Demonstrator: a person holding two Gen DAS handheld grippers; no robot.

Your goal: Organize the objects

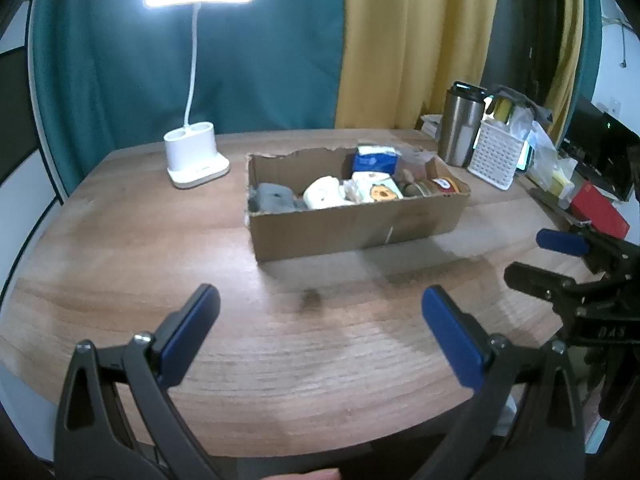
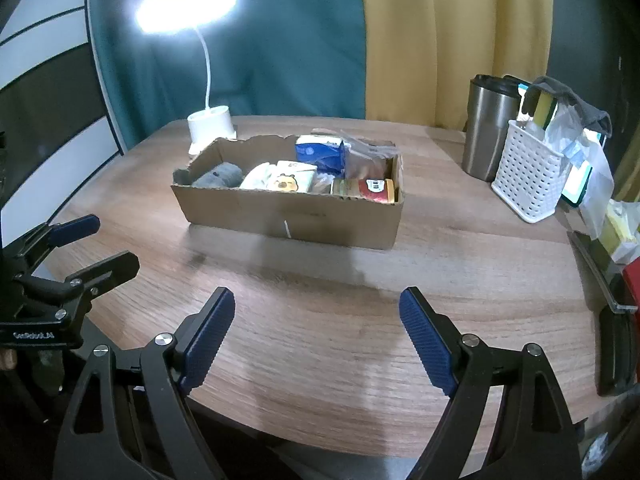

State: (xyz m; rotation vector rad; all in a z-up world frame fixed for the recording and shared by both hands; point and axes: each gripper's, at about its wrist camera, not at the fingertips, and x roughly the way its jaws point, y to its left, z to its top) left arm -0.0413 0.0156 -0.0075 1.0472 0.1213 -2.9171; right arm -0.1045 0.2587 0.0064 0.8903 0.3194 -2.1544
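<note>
A shallow cardboard box (image 1: 352, 222) (image 2: 288, 216) stands mid-table, packed with a grey cloth bundle (image 1: 272, 196) (image 2: 220, 174), white packs with a bear print (image 1: 376, 190) (image 2: 284, 182), a blue packet (image 1: 376, 160) (image 2: 318, 154) and a red-labelled tin (image 1: 444, 184) (image 2: 374, 190). My left gripper (image 1: 322, 300) hovers open over bare wood near the front edge, well short of the box. My right gripper (image 2: 318, 304) is likewise open with nothing between its blue pads. Each gripper shows at the edge of the other's view: the right gripper (image 1: 540, 256), the left gripper (image 2: 108, 240).
A lit white desk lamp (image 1: 196, 156) (image 2: 210, 122) stands behind the box at the left. At the right are a steel tumbler (image 1: 462, 126) (image 2: 490, 128), a white perforated basket (image 1: 496, 158) (image 2: 528, 172) with bags, and a red box (image 1: 598, 210). Curtains hang behind the wooden table (image 1: 160, 280).
</note>
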